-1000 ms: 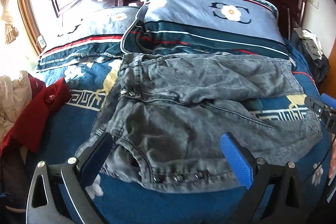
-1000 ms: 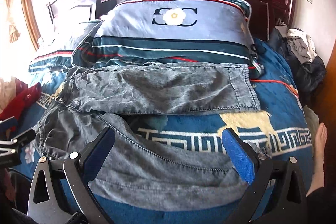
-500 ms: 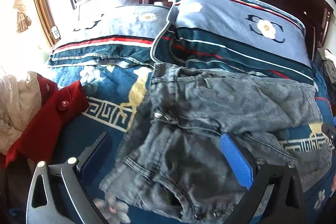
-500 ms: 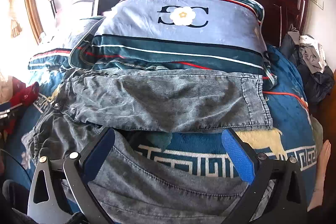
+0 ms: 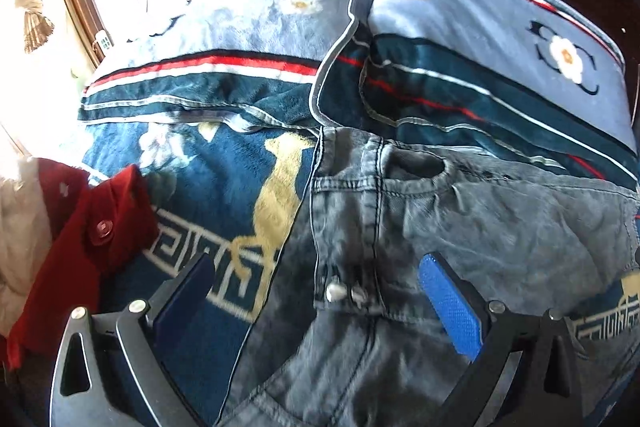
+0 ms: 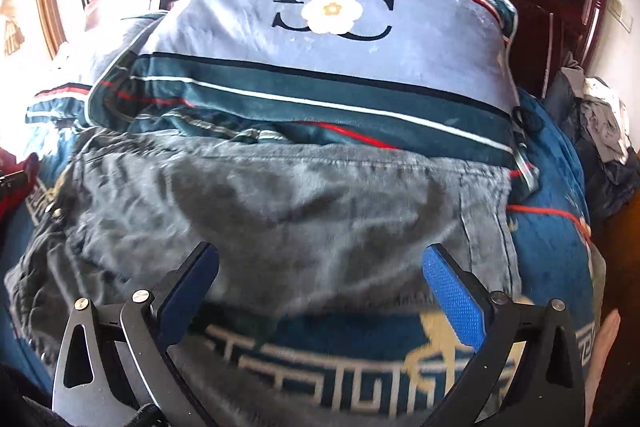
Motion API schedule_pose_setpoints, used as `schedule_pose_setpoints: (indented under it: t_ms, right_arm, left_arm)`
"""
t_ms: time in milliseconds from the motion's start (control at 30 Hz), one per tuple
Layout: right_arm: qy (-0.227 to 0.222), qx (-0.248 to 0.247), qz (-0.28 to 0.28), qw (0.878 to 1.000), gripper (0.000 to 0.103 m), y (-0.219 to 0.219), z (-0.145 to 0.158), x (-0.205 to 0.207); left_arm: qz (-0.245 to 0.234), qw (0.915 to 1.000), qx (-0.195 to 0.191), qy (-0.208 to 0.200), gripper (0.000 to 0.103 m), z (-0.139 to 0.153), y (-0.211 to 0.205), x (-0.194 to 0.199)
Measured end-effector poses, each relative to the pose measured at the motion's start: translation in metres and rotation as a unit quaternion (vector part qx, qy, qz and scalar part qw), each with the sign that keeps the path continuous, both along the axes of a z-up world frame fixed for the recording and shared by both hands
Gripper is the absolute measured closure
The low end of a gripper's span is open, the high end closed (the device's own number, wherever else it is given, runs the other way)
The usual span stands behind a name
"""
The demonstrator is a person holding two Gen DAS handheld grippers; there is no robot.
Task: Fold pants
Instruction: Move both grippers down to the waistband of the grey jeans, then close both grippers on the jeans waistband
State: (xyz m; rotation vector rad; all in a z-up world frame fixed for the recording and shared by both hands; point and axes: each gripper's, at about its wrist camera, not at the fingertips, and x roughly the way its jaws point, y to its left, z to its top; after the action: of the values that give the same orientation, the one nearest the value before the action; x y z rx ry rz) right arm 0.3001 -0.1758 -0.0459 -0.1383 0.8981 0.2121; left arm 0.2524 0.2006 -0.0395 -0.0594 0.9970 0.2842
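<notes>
My left gripper [image 5: 316, 301] and right gripper [image 6: 320, 291] both hang with fingers spread apart, gripping nothing, over the faded grey denim pants [image 5: 460, 227] spread across the blue patterned bedspread [image 5: 224, 187] near the pillows [image 6: 328, 59].

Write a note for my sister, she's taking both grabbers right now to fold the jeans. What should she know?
Left gripper: open, empty, over the waistband buttons.
Right gripper: open, empty, over the far leg.
Grey jeans lie across the blue blanket; the far leg runs along the front of the pillow, hem on the right.
Done: nothing looks folded into a neat stack yet.
Left: grip the waistband and leg, then fold.
</notes>
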Motion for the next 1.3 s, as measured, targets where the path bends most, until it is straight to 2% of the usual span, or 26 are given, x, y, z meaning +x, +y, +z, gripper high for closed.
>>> schedule_pose_setpoints:
  t_ms: [167, 300, 400, 667, 800, 933, 1067, 1133, 1233, 1300]
  right_arm:
    - [0.008, -0.015, 0.035, 0.999, 0.001, 0.011, -0.012, 0.042]
    - [0.027, -0.006, 0.077, 0.997, 0.001, 0.017, -0.022, 0.067]
    - [0.027, -0.026, 0.106, 0.994, 0.001, 0.022, -0.027, 0.083]
    - [0.027, -0.038, 0.136, 0.990, 0.001, 0.026, -0.038, 0.127]
    - [0.038, -0.066, 0.166, 0.983, 0.001, 0.033, -0.050, 0.140]
    - [0.067, -0.098, 0.214, 0.970, 0.001, 0.045, -0.068, 0.146]
    - [0.098, -0.129, 0.228, 0.960, 0.001, 0.051, -0.092, 0.149]
    - [0.104, -0.114, 0.219, 0.963, 0.005, 0.049, -0.097, 0.149]
    - [0.096, -0.100, 0.226, 0.964, 0.020, 0.048, -0.096, 0.143]
    - [0.087, -0.107, 0.234, 0.962, 0.041, 0.052, -0.094, 0.135]
  left_arm:
    - [0.002, 0.9998, -0.001, 0.019, 0.000, -0.016, 0.016, 0.036]
    - [0.011, 0.9994, -0.020, 0.025, 0.000, -0.027, 0.034, 0.060]
    - [0.017, 0.9992, -0.026, 0.027, 0.000, -0.036, 0.045, 0.078]
    - [0.014, 0.9983, -0.035, 0.045, 0.000, -0.064, 0.054, 0.115]
    - [0.007, 0.9981, -0.034, 0.052, 0.000, -0.073, 0.054, 0.126]
    - [-0.003, 0.9976, -0.037, 0.058, 0.000, -0.079, 0.056, 0.137]
    - [-0.010, 0.9973, -0.032, 0.065, 0.000, -0.087, 0.057, 0.150]
    - [-0.012, 0.9970, -0.031, 0.070, 0.000, -0.093, 0.058, 0.154]
    - [-0.016, 0.9968, -0.036, 0.070, 0.000, -0.098, 0.056, 0.157]
    - [-0.020, 0.9961, -0.049, 0.070, 0.004, -0.101, 0.057, 0.158]
